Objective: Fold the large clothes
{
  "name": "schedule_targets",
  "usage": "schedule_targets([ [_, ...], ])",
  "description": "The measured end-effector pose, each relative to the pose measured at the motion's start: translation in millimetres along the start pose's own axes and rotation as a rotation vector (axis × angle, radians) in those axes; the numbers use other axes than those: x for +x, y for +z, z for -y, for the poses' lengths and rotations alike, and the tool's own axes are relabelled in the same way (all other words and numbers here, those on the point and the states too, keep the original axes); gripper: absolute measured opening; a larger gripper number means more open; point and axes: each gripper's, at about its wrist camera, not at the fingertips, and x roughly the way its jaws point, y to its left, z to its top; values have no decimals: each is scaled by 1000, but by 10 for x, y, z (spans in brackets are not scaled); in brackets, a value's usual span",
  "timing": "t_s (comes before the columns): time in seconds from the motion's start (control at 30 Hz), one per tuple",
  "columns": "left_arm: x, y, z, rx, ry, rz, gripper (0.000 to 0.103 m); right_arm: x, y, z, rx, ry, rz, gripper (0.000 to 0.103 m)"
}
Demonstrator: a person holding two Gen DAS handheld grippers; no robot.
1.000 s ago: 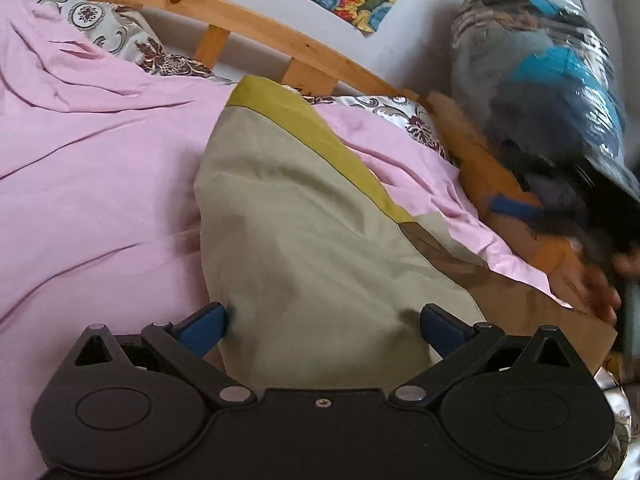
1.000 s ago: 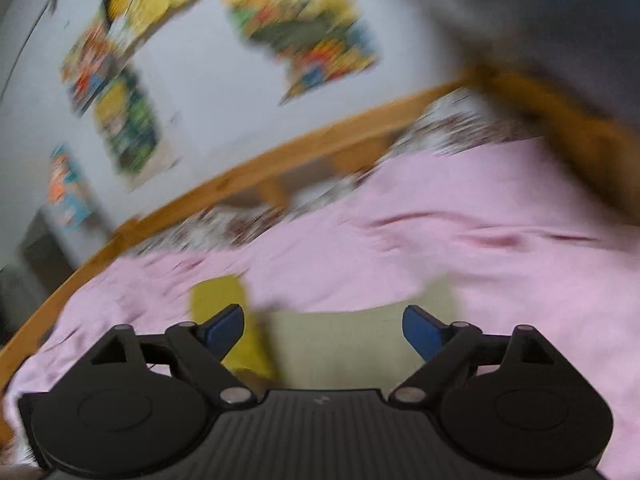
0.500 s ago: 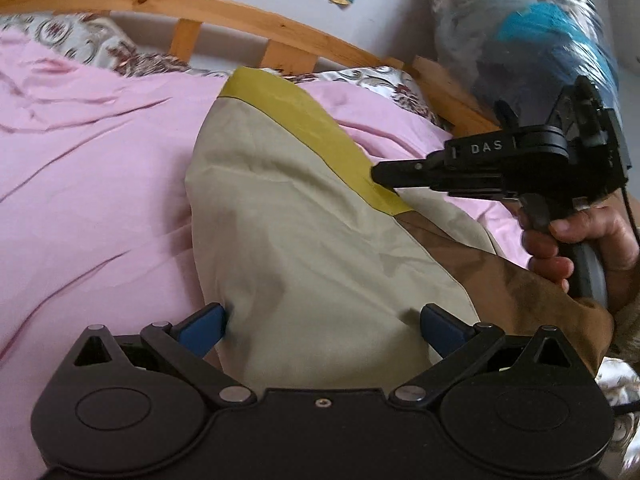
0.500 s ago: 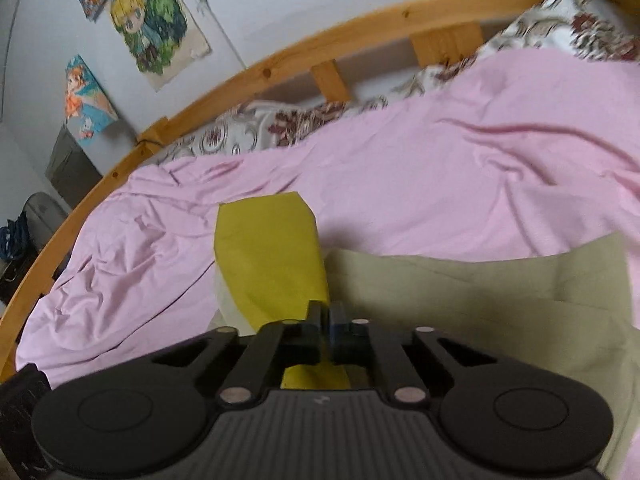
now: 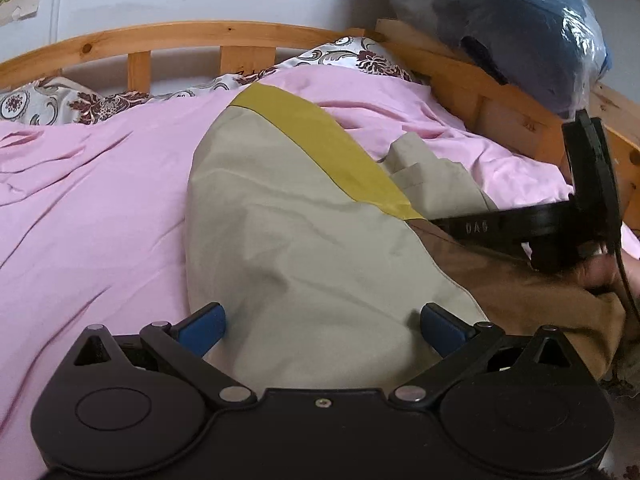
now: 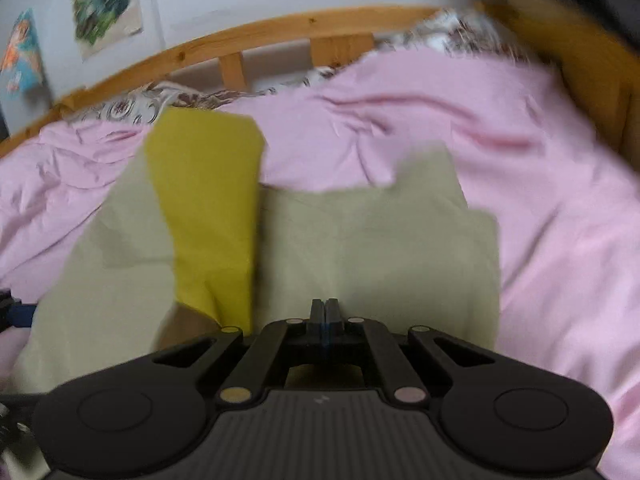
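Note:
A large garment [image 5: 304, 240] in beige, with a mustard band [image 5: 320, 148] and a brown part [image 5: 520, 296], lies on the pink bedsheet [image 5: 92, 208]. My left gripper [image 5: 322, 322] is open, its blue pads on either side of the garment's near beige edge. My right gripper [image 6: 325, 308] is shut, its fingertips pressed together over the beige cloth [image 6: 380, 248]; whether cloth is pinched between them I cannot tell. It also shows in the left wrist view [image 5: 520, 224], lying low over the brown part at the right. The mustard band [image 6: 208, 200] shows left of it.
A wooden bed rail [image 5: 200, 36] curves along the far side and the right. A patterned pillow [image 5: 52, 100] lies at the head. A plastic bag of dark clothes [image 5: 520, 24] rests on the right rail. Posters [image 6: 104, 0] hang on the wall.
My right gripper shut, then dropped lower and nearer the garment's brown part. A beige flap now lies right of the mustard band. My left gripper stayed open at the near edge.

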Motion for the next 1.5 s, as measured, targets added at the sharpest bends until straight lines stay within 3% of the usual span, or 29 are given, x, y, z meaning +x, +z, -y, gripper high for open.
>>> schedule_targets([
  [0.1,6,-17,-23,-5,-1,5,102,-79,96,50,36,12,21,0],
  [0.17,19,-18,-34,-13,-5,10,102,-163,256,116,67,39,53,8],
  [0.2,20,-23,-31,-14,-4,11,102,-204,361,156,100,82,65,30],
  [0.23,24,-22,-25,-13,-2,12,102,-223,475,180,131,139,72,61],
  [0.3,31,-21,-12,-10,2,13,102,-161,678,122,138,258,43,79],
  [0.37,35,-20,-2,-12,2,15,102,1,795,-41,104,305,3,80],
  [0.43,34,-27,-11,-14,1,17,102,227,825,-215,54,297,-47,80],
  [0.47,27,-33,-24,-15,3,17,102,330,816,-293,33,284,-72,72],
  [0.53,38,-25,-15,-18,8,14,102,397,801,-424,-15,236,-86,16],
  [0.6,50,-15,9,-11,16,16,102,287,786,-543,-100,183,-40,7],
  [0.77,140,-22,90,24,44,13,102,347,613,-504,-150,99,-44,5],
  [0.93,154,-26,87,33,48,6,102,588,313,-460,-123,98,-68,6],
  [1.03,132,-56,42,17,37,23,102,507,421,-423,-101,114,-62,10],
  [1.1,127,-64,12,-4,28,30,102,326,561,-441,-110,116,-12,15],
  [1.27,138,-55,-48,-46,17,25,102,141,806,-831,-305,108,65,29],
  [1.37,134,-57,-71,-58,9,25,102,201,833,-1044,-437,34,88,31],
  [1.5,131,-68,-54,-43,14,26,102,279,929,-958,-365,-53,35,42],
])
